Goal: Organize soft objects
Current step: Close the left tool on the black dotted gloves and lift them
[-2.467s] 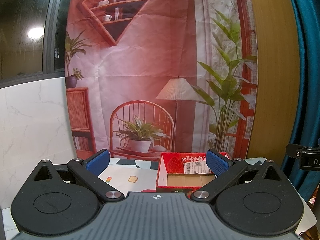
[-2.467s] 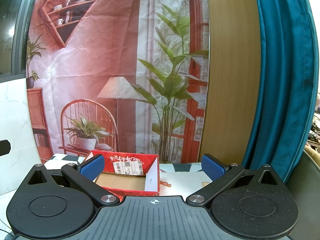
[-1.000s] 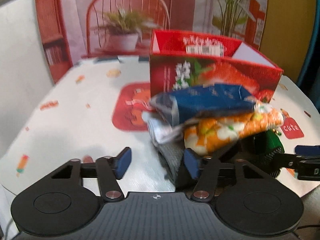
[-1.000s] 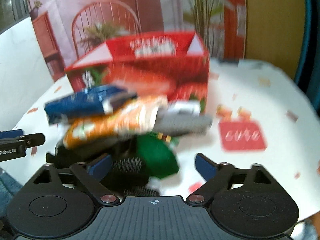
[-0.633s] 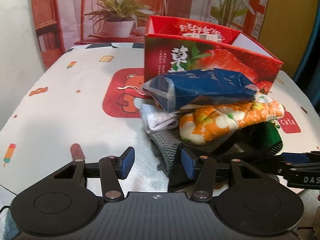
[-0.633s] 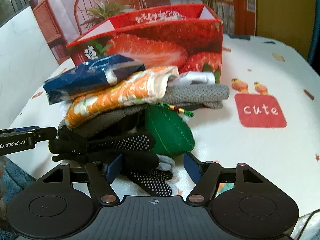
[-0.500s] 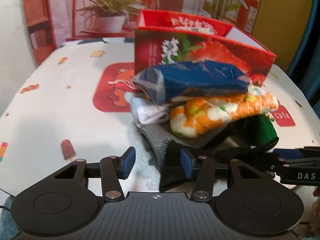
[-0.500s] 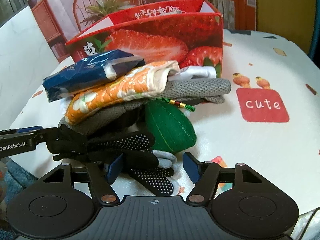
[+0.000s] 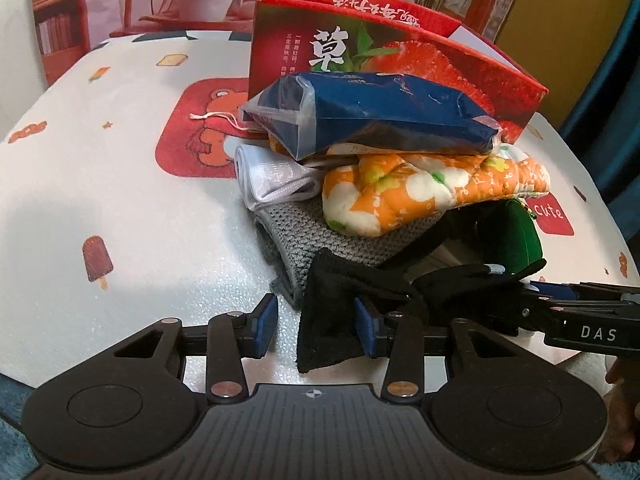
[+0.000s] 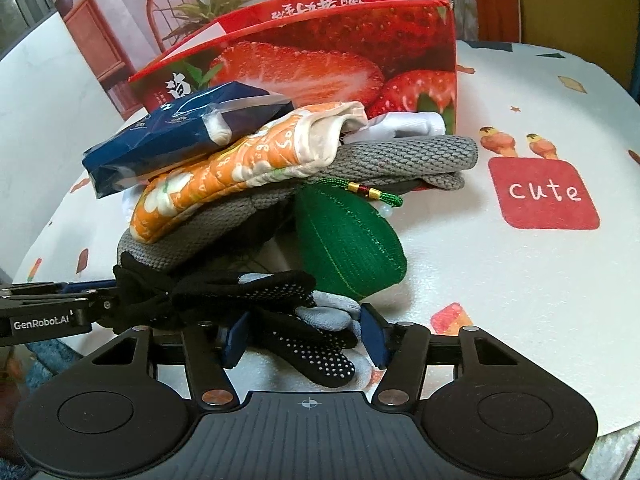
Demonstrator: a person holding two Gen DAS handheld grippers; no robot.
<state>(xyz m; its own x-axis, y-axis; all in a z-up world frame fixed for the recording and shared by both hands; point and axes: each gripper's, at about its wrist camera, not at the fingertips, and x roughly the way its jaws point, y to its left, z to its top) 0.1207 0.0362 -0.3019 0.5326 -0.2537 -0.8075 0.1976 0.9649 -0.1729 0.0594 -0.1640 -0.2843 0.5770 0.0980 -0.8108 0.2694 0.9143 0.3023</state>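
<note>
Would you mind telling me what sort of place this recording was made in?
Probably a staged home-style set, not a lived-in room: the backdrop is a printed cloth showing a chair and plant, the table wears a cartoon-print cover, and a strawberry box stands behind a pile of soft goods.

**Both grippers dropping onto the pile and narrowing**

The two cameras, aimed at the printed backdrop earlier, are now tipping down over the heap of soft things on the table. The left gripper (image 9: 316, 326) is closing in, its jaws having just been narrowing; the cuff of the black glove (image 9: 332, 320) is now lying between them. The right gripper (image 10: 306, 340) is narrowing likewise, with the glove's dotted fingers (image 10: 312, 344) now sitting between its pads.
</note>
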